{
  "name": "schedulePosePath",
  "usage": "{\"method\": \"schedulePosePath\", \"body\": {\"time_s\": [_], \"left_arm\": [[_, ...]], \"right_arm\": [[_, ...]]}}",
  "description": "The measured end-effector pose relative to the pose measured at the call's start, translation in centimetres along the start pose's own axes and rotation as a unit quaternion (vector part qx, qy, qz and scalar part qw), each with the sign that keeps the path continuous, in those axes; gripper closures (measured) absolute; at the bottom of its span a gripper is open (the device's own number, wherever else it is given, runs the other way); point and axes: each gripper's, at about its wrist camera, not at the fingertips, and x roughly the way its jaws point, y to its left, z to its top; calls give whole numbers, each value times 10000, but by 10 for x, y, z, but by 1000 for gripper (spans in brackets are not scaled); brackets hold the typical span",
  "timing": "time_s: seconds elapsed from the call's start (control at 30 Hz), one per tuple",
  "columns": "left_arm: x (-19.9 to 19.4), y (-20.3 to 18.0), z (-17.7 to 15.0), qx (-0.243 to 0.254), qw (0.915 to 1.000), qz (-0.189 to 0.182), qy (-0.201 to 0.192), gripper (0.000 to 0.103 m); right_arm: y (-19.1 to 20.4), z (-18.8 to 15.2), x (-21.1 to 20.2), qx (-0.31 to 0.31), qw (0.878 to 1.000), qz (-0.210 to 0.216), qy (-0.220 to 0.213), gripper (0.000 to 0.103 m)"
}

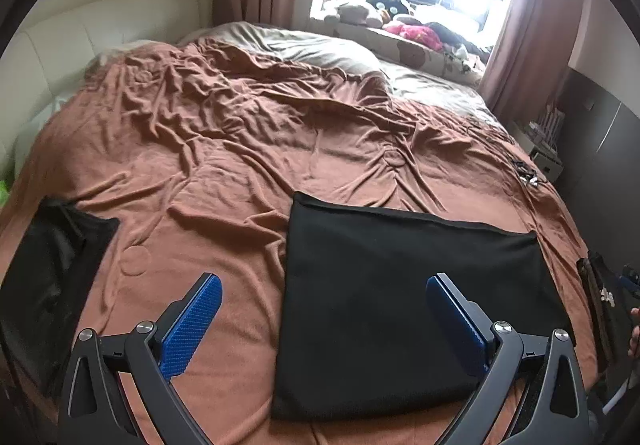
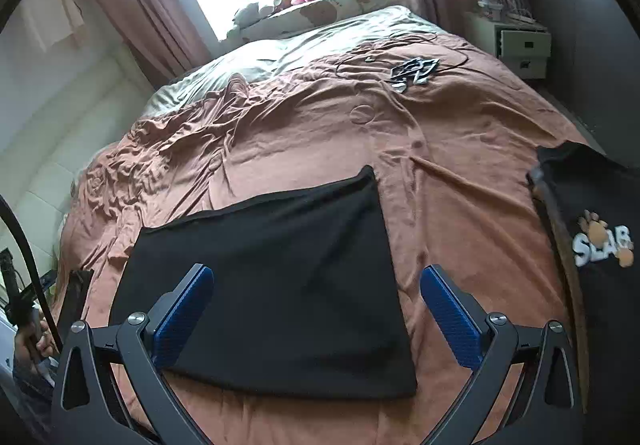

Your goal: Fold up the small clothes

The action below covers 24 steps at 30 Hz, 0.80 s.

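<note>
A black garment (image 1: 400, 305) lies flat as a folded rectangle on the brown bedspread (image 1: 224, 173); it also shows in the right wrist view (image 2: 288, 285). My left gripper (image 1: 324, 309) is open and empty, hovering above the garment's left edge. My right gripper (image 2: 316, 305) is open and empty, above the garment's near right part. A second black garment (image 1: 44, 281) lies at the bed's left edge. A black garment with a white "SLAB" print (image 2: 600, 245) lies at the right.
Cables and a small dark item (image 2: 412, 71) lie on the far right of the bed. A grey duvet (image 1: 320, 49) covers the far end. Soft toys (image 1: 412, 31) line the window sill. A white drawer unit (image 2: 520, 45) stands beside the bed.
</note>
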Motion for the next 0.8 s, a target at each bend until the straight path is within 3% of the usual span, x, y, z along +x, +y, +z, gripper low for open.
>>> {"method": "schedulePosePath", "body": {"time_s": [0.33,0.8], "left_arm": [[-55,-5,-31,-22,9996,-34,-282,0],[-120,0,-64,-108,9972,-349,-649,0]], "right_arm": [[17,-36,-53,-288,9987,-247,-350,0],[-2,-88,-111,68,9984,-134,-544,0]]}}
